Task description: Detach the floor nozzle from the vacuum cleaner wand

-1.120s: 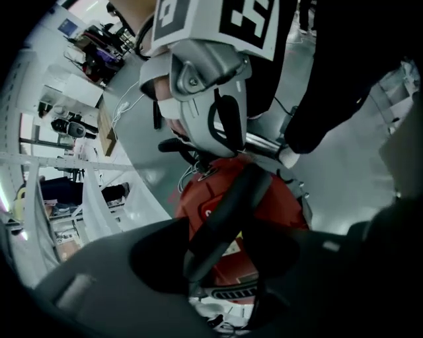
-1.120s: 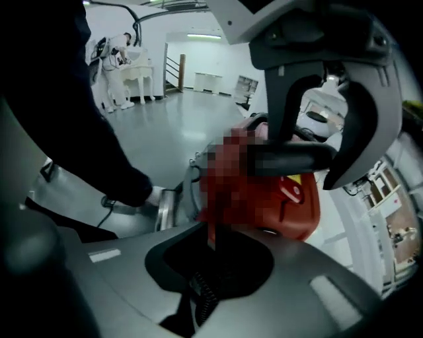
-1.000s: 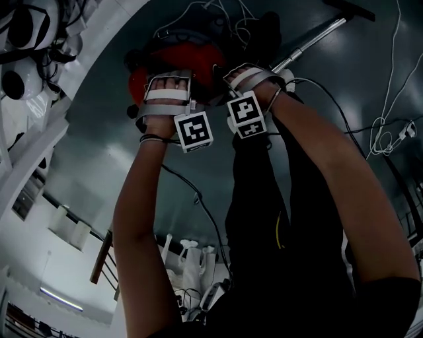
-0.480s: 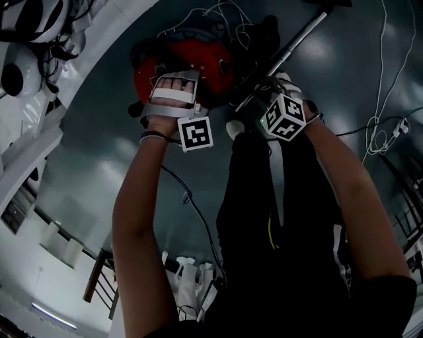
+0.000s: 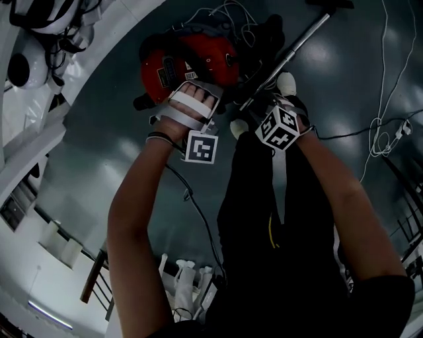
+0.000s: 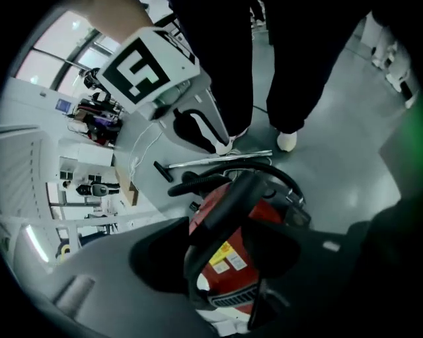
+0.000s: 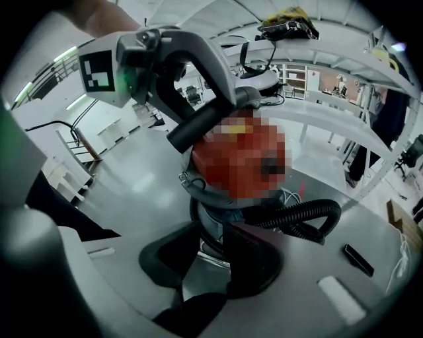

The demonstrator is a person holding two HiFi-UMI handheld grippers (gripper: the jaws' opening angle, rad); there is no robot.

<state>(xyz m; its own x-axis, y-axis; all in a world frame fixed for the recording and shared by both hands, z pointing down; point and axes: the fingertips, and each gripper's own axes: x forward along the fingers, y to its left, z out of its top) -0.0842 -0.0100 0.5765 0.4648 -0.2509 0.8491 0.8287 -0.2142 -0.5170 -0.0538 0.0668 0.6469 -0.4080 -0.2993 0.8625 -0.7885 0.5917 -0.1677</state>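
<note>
Grey glossy floor [image 5: 344, 86] runs under everything, with white shelving round the edge of the room and a loose white cable [image 5: 380, 125] lying off to my right.

No brand name can be read anywhere. The only print on the task's things is two stickers on the red vacuum [image 5: 198, 56], one yellow [image 6: 223, 251] and one white [image 6: 236, 264], both too small to read. Each of my tools carries one cube with black-and-white square markers, the left cube [image 5: 201, 148] and the right cube [image 5: 277, 129], so two cubes in all.

By my count there is one vacuum, one black ribbed hose [image 7: 301, 214], one silver wand [image 5: 297, 43] and one black nozzle [image 5: 330, 5]. My two white shoes [image 5: 286, 82] [image 5: 236, 127] stand just beside the wand's near end.

The nozzle sits on the far end of the wand, well away from both tools. The wand slants across the floor beside the vacuum.

My left gripper [image 6: 221, 244] has just been closing. Its jaws are clamped on the vacuum's black handle [image 6: 228, 201], which crosses between the pads above the red body.

My right gripper [image 7: 208, 237] is down by the wand's near end, and its jaws have just been opening. They stand a little apart. A silver strip [image 7: 208, 249] and bare floor show beyond the gap, and a dark shape I can't name lies low in it. I see nothing pinched between the pads.
</note>
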